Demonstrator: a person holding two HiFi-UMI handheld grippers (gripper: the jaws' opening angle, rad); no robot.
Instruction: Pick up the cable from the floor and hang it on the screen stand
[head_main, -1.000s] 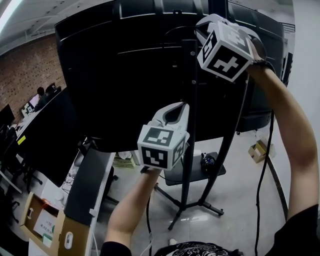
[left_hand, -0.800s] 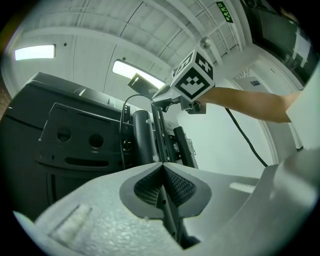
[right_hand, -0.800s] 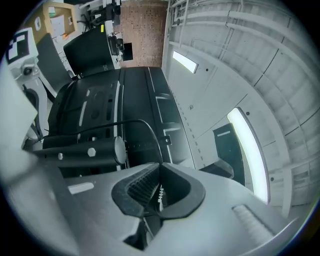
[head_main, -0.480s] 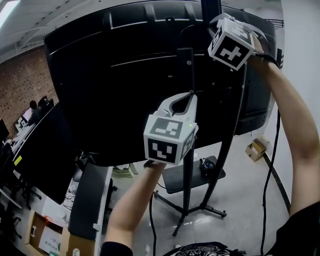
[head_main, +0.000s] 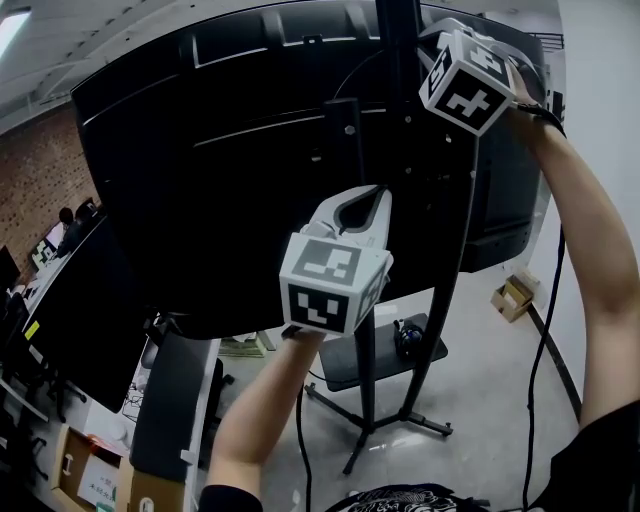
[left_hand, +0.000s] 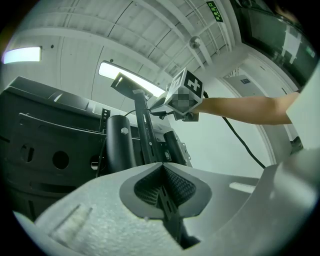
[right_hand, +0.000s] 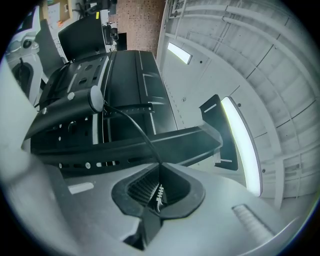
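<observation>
Brick wall and rows of desks fill the far left of an office, and a pale floor lies below with a cardboard box on it at the right. Close in front stands the black back of a large screen, mounted on a screen stand whose dark pole runs down to spread feet. A small shelf is fixed partway down the pole.

The right gripper is raised high at the upper right, against the top of the stand. Its jaws are pressed together on the cable, pinching it at their tips. From there the thin black cable arcs away to the round end of a bar on the back of the stand. In the head view more of it hangs down along the right side, past the raised arm, towards the floor.

The left gripper is lower, near the middle of the screen's back and just left of the pole. Its jaws are closed with nothing between them.
</observation>
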